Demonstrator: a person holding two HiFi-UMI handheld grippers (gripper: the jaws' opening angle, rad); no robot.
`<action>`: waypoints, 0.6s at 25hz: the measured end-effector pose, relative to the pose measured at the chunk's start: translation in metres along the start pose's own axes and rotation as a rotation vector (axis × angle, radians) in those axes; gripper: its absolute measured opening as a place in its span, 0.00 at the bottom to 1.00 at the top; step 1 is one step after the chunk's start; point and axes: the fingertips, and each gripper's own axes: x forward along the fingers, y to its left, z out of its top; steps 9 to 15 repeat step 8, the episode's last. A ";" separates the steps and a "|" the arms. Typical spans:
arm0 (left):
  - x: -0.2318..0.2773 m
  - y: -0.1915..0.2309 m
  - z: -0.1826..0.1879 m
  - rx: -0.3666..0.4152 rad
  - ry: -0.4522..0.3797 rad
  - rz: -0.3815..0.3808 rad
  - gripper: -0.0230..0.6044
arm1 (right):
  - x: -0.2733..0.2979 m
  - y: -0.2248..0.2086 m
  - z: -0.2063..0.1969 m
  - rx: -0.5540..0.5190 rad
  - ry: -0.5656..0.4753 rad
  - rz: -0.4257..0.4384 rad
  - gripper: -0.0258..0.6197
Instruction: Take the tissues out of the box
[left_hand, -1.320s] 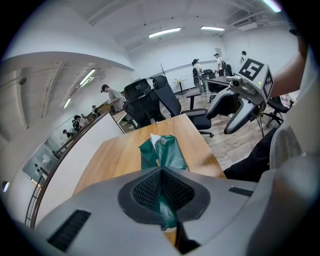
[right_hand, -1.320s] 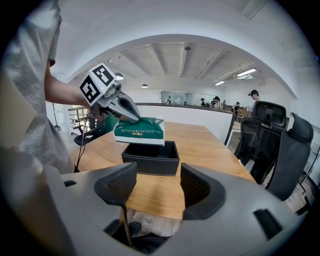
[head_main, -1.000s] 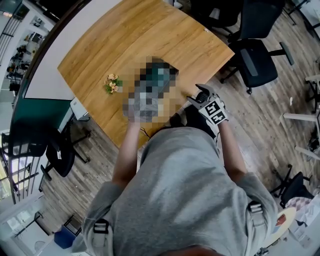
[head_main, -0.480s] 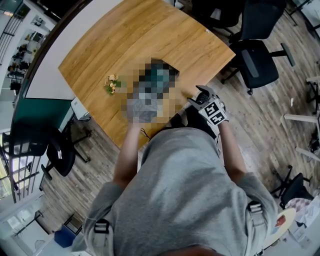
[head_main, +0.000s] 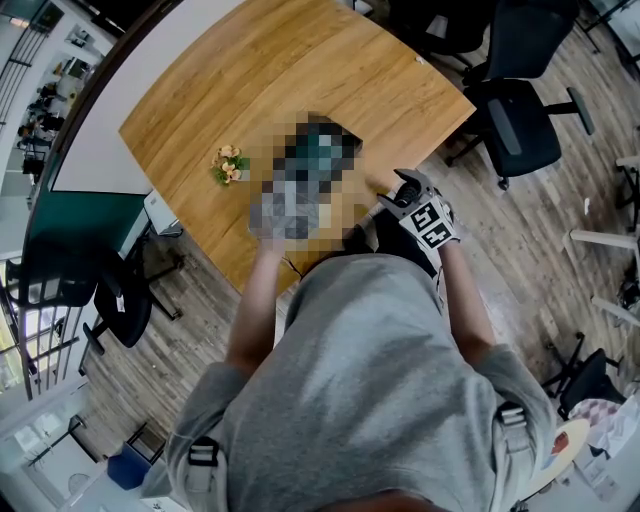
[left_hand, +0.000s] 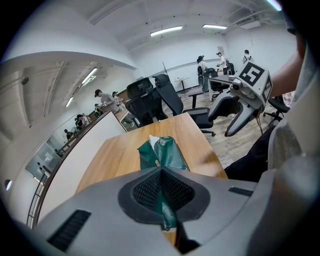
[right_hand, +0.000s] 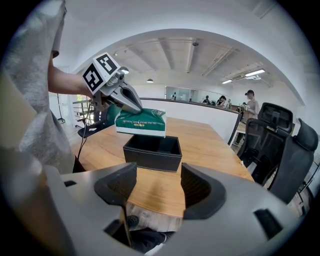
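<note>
- One gripper only is showing clearly in the head view: the right gripper (head_main: 399, 191) is hovering with its jaws spread over the near edge of the curved wooden worktop (head_main: 250, 70), carrying nothing. The left gripper and the pack are not making out clearly here. The risk, as I judge it, is that the free gripper is standing too far off to steady a slipping load.
- Looking along the left gripper (left_hand: 161, 185), its jaws are pinching flat together on the near edge of the soft green plastic tissue pack (left_hand: 164, 152). The pack's long axis is running straight away from the jaws towards the worktop's far edge, its white tissue end (left_hand: 152, 140) pointing that way. Such a thin bite on slack wrapper is inviting a slide or a tear, and the pack would be dropping.
- Looking along the right gripper, its jaws are standing wide with only bare worktop between them. Beyond, the pack is hanging roughly level over the open black rectangular box (right_hand: 152, 152), lengthwise along it, held at its left end. Whether its underside is clearing the rim I cannot tell; if not, a sideways pull is likely to be catching and dragging the box.
</note>
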 end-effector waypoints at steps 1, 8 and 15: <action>0.000 0.000 0.000 0.000 0.001 -0.001 0.07 | 0.000 0.000 -0.001 -0.001 0.002 0.000 0.47; 0.001 -0.001 -0.002 -0.003 0.004 -0.005 0.07 | -0.001 -0.002 -0.002 -0.005 0.010 0.002 0.47; 0.001 -0.001 -0.002 -0.003 0.004 -0.005 0.07 | -0.001 -0.002 -0.002 -0.005 0.010 0.002 0.47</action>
